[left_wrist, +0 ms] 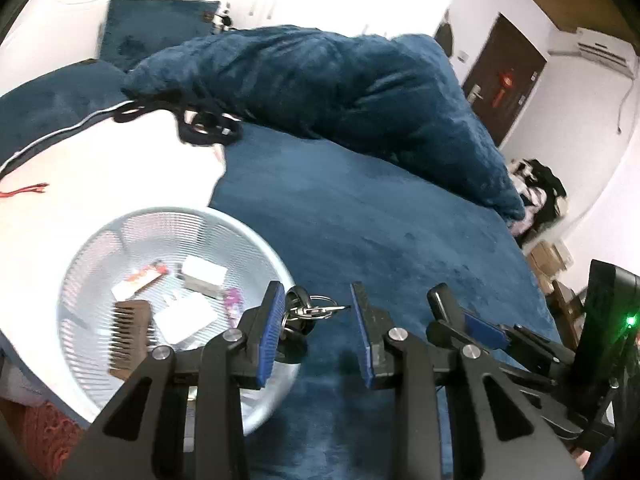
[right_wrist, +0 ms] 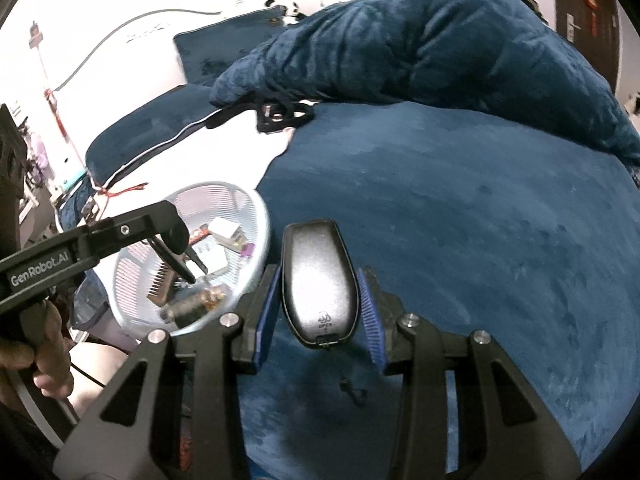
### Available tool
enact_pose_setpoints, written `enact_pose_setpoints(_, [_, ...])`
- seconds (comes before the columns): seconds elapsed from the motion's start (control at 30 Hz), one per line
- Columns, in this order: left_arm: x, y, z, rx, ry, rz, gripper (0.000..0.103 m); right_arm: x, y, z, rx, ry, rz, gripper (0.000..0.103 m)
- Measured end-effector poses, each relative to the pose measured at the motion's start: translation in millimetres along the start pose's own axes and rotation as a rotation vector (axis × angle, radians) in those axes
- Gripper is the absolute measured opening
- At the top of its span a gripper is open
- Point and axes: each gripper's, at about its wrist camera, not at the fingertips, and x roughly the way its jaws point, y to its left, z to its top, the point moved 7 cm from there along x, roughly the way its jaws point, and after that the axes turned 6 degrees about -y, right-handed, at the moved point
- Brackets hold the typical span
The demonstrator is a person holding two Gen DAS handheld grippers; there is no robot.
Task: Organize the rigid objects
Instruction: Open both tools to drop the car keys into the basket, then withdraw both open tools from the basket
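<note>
Blue plush bedding (left_wrist: 380, 216) fills most of both wrist views, and I use the pale blue slotted basket (left_wrist: 100, 240) resting on it as my landmark. My left gripper (left_wrist: 316, 332) hovers over the basket's right rim with its blue-padded fingers (left_wrist: 272, 332) spread apart; a bunch of keys on metal rings (left_wrist: 308, 312) sits between them, against the left pad, though I cannot tell whether it hangs from that pad or is loose. Inside the basket lie a brown wooden comb (left_wrist: 128, 332), a white box (left_wrist: 202, 274), a flat white card (left_wrist: 180, 316), an orange-and-white packet (left_wrist: 140, 278) and a small purple item (left_wrist: 234, 300) (too blurred to name). Just right of the basket, my right gripper (right_wrist: 320, 312) has its fingers on either side of a black oval remote-like device (right_wrist: 318, 280) that lies above the bedding; the pads are close to its sides, but I cannot tell if they press it. Beyond the basket, a heaped blue blanket (left_wrist: 320, 80) lies across the bed, with a black strap (left_wrist: 208, 126) at its near edge. Farther back from the basket sit a blue pillow (left_wrist: 156, 28) and a small panda toy (left_wrist: 222, 10). To the far right of the basket stands a dark door (left_wrist: 504, 80).
</note>
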Motion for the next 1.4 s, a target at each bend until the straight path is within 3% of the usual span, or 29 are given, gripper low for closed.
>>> enact_pose_setpoints(0.4, [-15,80,8,-0.120,-0.039,0.069,0.033,31,70,18,-0.093,0.016,0.076,0.039])
enact_pose_setpoints(0.8, [1,118,-3,-0.171,0.002,0.094,0.034,61,103,23,-0.101,0.058,0.126,0.040])
enact_pose_setpoints(0.83, [1,121,-3,-0.180,0.001,0.098,0.040,62,105,25,-0.091,0.055,0.133,0.040])
enact_pose_setpoints(0.87, [1,123,-4,-0.185,0.005,0.103,0.065,63,105,27,-0.074,0.057,0.139,0.042])
enact_pose_setpoints(0.97, [-4,136,-3,-0.210,-0.021,0.181,0.101,60,98,30,-0.030,0.040,0.114,0.070])
enact_pose_setpoints(1.03, [-8,139,-3,-0.211,-0.035,0.200,0.103,53,86,32,0.017,0.007,0.083,0.093])
enact_pose_setpoints(1.17, [-7,140,-8,-0.197,-0.019,0.249,0.103,39,62,28,0.073,-0.014,0.019,0.095])
enact_pose_setpoints(1.4, [-6,109,-23,-0.152,0.018,0.214,0.103,6,31,13,0.100,-0.051,-0.050,0.095])
